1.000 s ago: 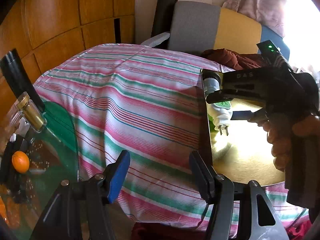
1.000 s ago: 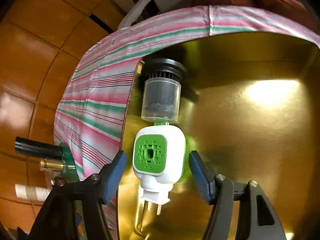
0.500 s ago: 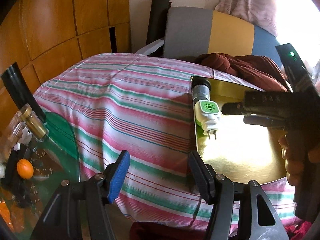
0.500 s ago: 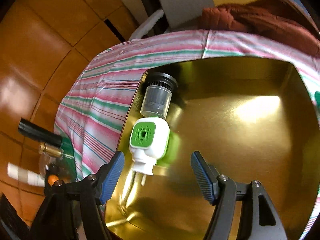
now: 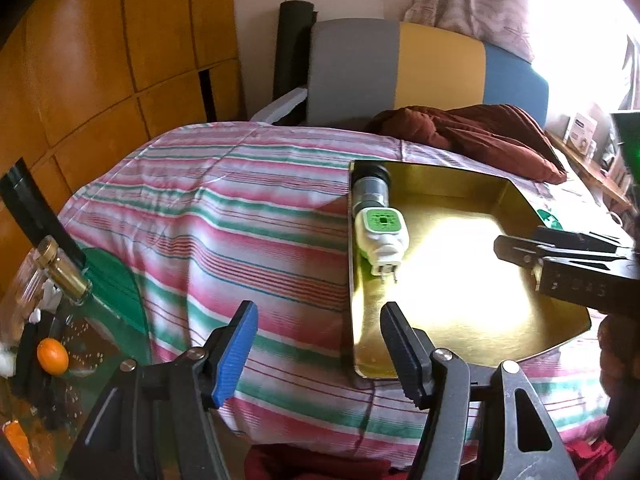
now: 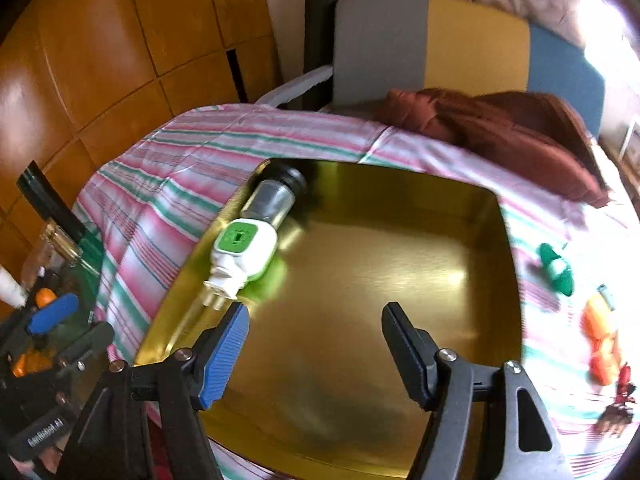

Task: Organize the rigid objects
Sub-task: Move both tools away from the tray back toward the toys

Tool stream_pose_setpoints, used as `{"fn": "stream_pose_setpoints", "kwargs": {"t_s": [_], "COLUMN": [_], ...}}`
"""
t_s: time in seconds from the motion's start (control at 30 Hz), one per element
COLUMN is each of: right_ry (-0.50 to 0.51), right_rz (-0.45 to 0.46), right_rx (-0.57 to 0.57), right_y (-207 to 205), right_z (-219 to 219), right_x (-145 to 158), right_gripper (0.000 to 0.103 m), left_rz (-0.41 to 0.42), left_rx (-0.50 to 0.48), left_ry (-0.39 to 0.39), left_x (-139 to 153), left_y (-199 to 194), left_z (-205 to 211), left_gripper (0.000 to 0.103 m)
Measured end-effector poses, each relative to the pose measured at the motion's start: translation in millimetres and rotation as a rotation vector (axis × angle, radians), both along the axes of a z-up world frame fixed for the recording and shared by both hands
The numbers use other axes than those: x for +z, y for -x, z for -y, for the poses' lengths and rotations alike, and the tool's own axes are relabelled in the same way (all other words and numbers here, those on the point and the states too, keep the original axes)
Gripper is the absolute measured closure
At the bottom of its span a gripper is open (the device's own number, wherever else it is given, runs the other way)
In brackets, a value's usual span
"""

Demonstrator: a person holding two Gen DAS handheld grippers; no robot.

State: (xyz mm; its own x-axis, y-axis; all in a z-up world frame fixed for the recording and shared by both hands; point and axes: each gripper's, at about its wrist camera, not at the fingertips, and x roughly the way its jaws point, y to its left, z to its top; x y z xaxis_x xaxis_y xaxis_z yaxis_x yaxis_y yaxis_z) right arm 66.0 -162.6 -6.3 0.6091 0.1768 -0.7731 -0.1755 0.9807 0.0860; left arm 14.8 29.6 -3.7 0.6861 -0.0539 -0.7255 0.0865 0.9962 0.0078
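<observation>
Left gripper (image 5: pixel 316 344): jaws apart, empty, over the pink-and-green striped bedcover (image 5: pixel 224 216), idle by my reading

White plug-in device with green face and clear bottle (image 6: pixel 244 248): lies flat along the left wall of the shiny gold metal tray (image 6: pixel 508 264), apparently so the rest stays free

Right gripper (image 6: pixel 312 346): jaws have just been opening, nothing between them, over bare tray floor. Green and orange items (image 6: pixel 600 336) lie on the cover right of the tray, likely next

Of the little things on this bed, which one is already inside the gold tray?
The white plug-in device with the green face. It lies along the gold tray's left wall, while the green and orange items lie on the striped cover outside it.
</observation>
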Motion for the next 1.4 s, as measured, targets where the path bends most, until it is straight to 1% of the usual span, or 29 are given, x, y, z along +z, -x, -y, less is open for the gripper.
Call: {"fn": "stream_pose_setpoints", "kwargs": {"t_s": [0.13, 0.2, 0.43, 0.77, 0.9, 1.0, 1.17, 1.27, 1.3, 1.4], "right_ry": [0.030, 0.049, 0.086, 0.138, 0.148, 0.151, 0.107, 0.044, 0.017, -0.054], "right_rz": [0.040, 0.058, 0.089, 0.113, 0.118, 0.116, 0.110, 0.060, 0.055, 0.079], "right_rx": [-0.025, -0.040, -0.117, -0.333, -0.431, -0.513, -0.647, -0.714, -0.730, -0.761], "right_y": [11.4, 17.4, 33.2, 49.0, 52.2, 53.7, 67.9, 74.5, 76.2, 84.7], "right_z": [17.5, 28.0, 76.7, 181.8, 229.2, 266.5, 320.3, 347.1, 353.3, 361.4], "right_x": [9.0, 12.6, 21.1, 31.2, 28.8, 21.4, 2.7, -9.7, -9.8, -5.2], "right_gripper": [0.033, 0.033, 0.032, 0.032, 0.032, 0.032, 0.032, 0.032, 0.032, 0.032], "left_rz": [0.002, 0.002, 0.004, 0.035, 0.041, 0.037, 0.028, 0.026, 0.026, 0.017], "left_rx": [-0.028, -0.043, -0.103, -0.227, -0.269, -0.306, -0.361, -0.384, -0.392, -0.412], "left_ry": [-0.013, -0.020, -0.044, -0.079, -0.091, -0.099, -0.127, -0.135, -0.138, -0.137], "left_x": [2.8, 4.1, 6.9, 18.0, 21.2, 22.0, 20.0, 19.2, 18.8, 17.2], "left_y": [0.7, 0.8, 1.6, 0.8, -2.3, -4.5, -7.2, -7.9, -8.5, -9.9], "left_z": [12.0, 19.0, 46.1, 95.7, 116.8, 133.7, 162.0, 176.3, 181.5, 194.4], "left_gripper": [0.038, 0.035, 0.034, 0.034, 0.034, 0.034, 0.034, 0.034, 0.034, 0.034]}}
